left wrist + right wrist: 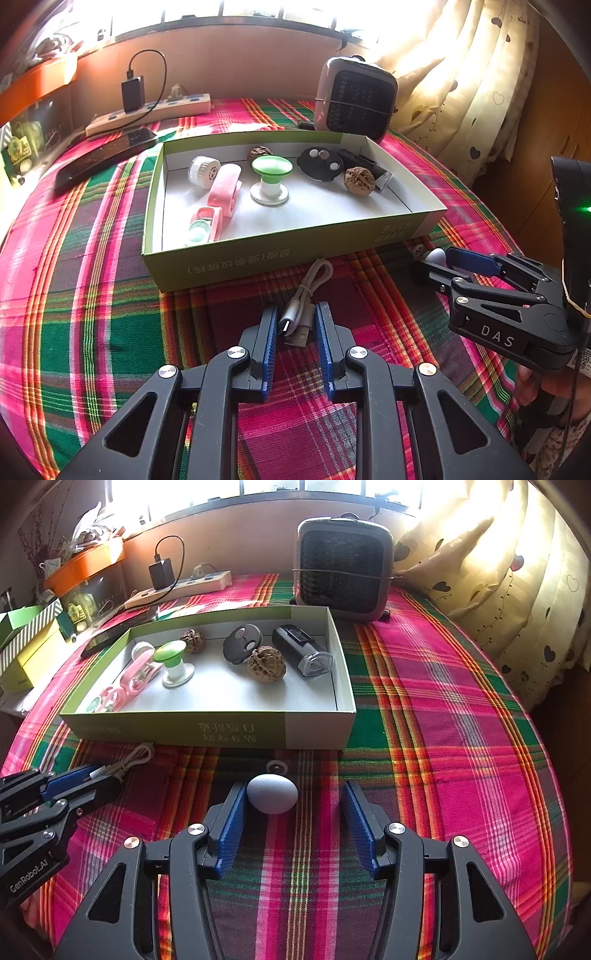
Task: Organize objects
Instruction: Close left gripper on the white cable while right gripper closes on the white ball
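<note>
Readable markings. "DAS" is printed in white on the black body of the right gripper (439, 264), seen in the left wrist view. "GenRobot.AI" is printed in white on the black body of the left gripper (94, 777), seen in the right wrist view. Chinese characters are printed upside down on the near wall of the green box (207, 731); they cannot be read reliably.

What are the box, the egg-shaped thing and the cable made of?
Box: looks like thin cardboard, matte, with printed green outside, folded walls and plain white inside.
Egg: smooth, pale, matte shell; plastic or ceramic, cannot tell which.
Cable: seemingly a white rubbery plastic jacket, coiled loosely, with metal USB plugs at the end.
</note>
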The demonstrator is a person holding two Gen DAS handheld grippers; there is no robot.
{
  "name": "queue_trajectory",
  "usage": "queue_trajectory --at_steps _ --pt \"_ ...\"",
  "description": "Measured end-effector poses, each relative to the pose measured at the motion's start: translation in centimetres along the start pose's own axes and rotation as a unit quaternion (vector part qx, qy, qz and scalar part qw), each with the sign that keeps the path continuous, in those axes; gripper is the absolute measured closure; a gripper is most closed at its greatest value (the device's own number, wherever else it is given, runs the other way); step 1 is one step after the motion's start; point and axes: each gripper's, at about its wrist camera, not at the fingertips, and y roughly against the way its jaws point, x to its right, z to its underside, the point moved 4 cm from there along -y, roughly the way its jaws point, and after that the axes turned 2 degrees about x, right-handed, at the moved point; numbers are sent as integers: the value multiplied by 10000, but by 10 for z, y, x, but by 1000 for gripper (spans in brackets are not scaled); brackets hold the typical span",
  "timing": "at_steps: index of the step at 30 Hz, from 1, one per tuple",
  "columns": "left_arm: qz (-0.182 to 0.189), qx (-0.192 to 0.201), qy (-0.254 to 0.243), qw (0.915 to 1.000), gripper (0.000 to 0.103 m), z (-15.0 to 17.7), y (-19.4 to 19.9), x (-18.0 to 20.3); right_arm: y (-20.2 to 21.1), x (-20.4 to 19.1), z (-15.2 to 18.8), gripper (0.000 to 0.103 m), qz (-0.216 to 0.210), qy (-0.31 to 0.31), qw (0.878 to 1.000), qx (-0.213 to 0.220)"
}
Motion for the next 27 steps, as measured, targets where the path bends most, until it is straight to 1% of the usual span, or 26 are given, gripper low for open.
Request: queue_trajectory --at_steps 5,8,11,16,21,27 --pt "-3 0 -3 10000 84 0 0 0 0 0 -1 50 -8 -1 10000 3" --pt "-4 0 -3 10000 84 0 0 1 1 2 -1 57 -3 -51 10000 23" --pt "-6 -1 -6 10000 84 0 0 0 2 4 0 60 -24 -67 10000 32" --pt "-4 0 -4 10000 84 0 0 1 2 4 0 70 -49 -69 10000 45" --pt "-5 0 -5 10000 85 0 0 1 3 3 0 77 -101 -68 9999 55" --pt "-7 -1 -6 10000 85 0 0 1 3 2 1 77 -101 -70 9999 55"
